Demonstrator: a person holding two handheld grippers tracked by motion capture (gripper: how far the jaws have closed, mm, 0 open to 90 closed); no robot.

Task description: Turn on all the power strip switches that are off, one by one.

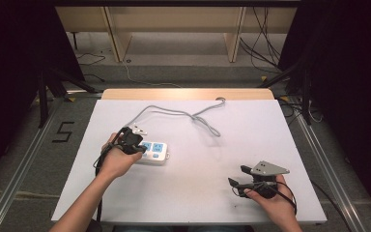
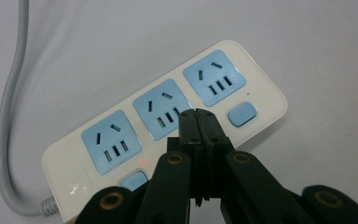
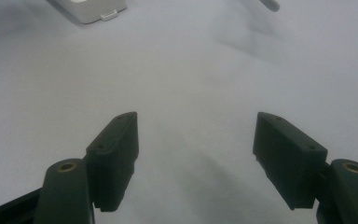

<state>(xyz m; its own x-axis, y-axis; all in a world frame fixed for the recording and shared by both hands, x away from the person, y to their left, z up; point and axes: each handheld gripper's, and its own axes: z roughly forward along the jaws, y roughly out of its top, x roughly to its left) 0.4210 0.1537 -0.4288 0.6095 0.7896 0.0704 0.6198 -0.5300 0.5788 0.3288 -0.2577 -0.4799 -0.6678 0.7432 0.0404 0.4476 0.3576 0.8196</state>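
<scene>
1. Now, high view: left gripper (image 1: 131, 143) hangs over the power strip (image 1: 157, 152) on the white table (image 1: 198, 188); its grey cable (image 1: 183, 114) snakes beyond.
2. Left gripper view: jaws pressed together, empty, above the middle socket (image 2: 161, 108).
3. Right gripper view: right gripper (image 3: 196, 156) gapes wide over bare table.

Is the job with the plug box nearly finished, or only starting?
Hard to say. A small red light glows on the power strip, so it may already be switched on. The left hand-held gripper hangs shut above the strip's middle socket, holding nothing. The right hand-held gripper waits open over the bare table. All three sockets look empty.
</scene>
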